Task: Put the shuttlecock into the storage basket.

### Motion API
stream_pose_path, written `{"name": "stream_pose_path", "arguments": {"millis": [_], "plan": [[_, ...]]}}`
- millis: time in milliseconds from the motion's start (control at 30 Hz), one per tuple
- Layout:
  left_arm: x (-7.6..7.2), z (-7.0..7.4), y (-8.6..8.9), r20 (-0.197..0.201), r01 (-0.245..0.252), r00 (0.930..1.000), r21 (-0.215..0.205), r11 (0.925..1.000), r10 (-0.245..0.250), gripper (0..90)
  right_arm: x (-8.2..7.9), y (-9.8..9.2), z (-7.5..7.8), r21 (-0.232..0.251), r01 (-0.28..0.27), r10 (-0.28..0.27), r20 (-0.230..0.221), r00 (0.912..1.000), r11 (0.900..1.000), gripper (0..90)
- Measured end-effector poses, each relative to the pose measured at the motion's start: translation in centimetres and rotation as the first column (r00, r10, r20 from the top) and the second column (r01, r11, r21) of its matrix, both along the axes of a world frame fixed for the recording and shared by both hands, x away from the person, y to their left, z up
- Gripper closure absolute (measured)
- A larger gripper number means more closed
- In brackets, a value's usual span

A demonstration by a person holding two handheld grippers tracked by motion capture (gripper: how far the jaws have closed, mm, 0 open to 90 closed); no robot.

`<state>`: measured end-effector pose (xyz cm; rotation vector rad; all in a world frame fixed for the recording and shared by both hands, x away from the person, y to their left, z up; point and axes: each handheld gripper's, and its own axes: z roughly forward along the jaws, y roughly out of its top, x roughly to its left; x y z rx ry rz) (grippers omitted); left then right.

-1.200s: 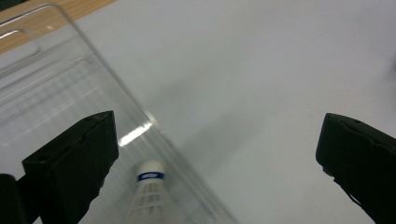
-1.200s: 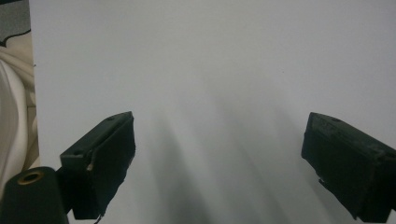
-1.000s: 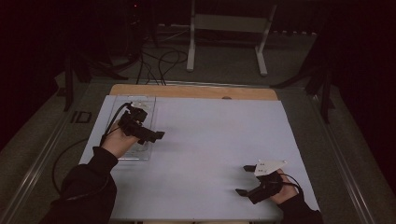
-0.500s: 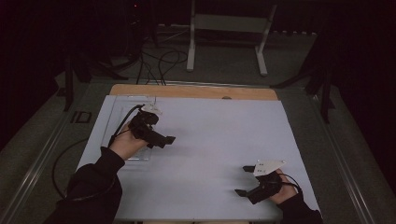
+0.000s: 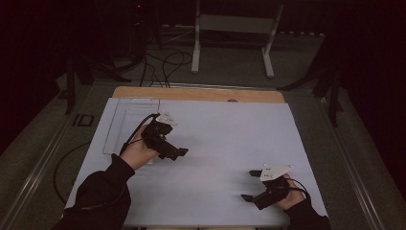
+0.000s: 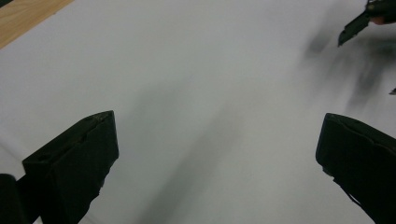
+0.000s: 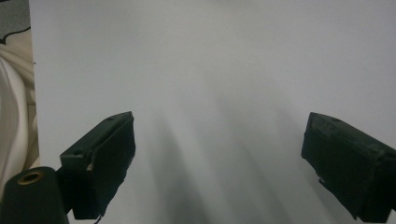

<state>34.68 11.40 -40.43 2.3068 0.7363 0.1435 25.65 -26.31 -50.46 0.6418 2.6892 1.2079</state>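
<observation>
My left gripper point(image 5: 181, 152) hovers over the white table top point(image 5: 230, 134), left of the middle, with its jaws pointing toward the table's right. In the left gripper view its jaws point(image 6: 217, 154) stand wide apart with only bare white surface between them. My right gripper point(image 5: 249, 185) rests near the front right corner, jaws spread and pointing left. Its own view shows the same gap point(image 7: 219, 158) with nothing held. One jaw tip of the right gripper point(image 6: 355, 28) appears far off in the left gripper view.
A clear flat tray point(image 5: 129, 120) lies at the table's left side, just behind my left hand. A wooden strip point(image 5: 198, 93) runs along the far edge. Cables and a metal stand point(image 5: 230, 28) sit on the floor beyond. Pale cloth point(image 7: 14, 93) hangs past the table's edge.
My left gripper has moved right, off the clear tray and out over the white surface. The right gripper has stayed in place.
</observation>
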Motion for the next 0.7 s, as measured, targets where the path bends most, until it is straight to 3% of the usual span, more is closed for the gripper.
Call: {"name": "stream_pose_path", "arguments": {"millis": [100,333,400,700], "plan": [[-0.5,-0.3,-0.4,0.009,0.036,0.9993,-0.029,0.9989,-0.036,0.1,0.0,0.0,0.1,0.000,0.001,-0.001,0.002,1.0000,1.000,10.0],[-1.2,-1.2,-1.4,-0.020,0.105,0.9943,-0.013,0.9944,-0.105,0.1,0.0,0.1,0.1,-0.006,-0.002,0.002,0.005,1.0000,1.000,10.0],[-1.4,-1.4,-1.6,-0.024,0.125,0.9918,-0.027,0.9918,-0.125,0.1,0.0,0.0,0.1,-0.004,0.002,-0.002,-0.001,1.0000,1.000,9.9],[-2.5,-2.0,-1.7,-0.017,0.163,0.9864,-0.051,0.9854,-0.164,0.1,-0.1,0.0,0.1,-0.012,0.005,-0.005,0.003,1.0000,1.000,9.9]]}}
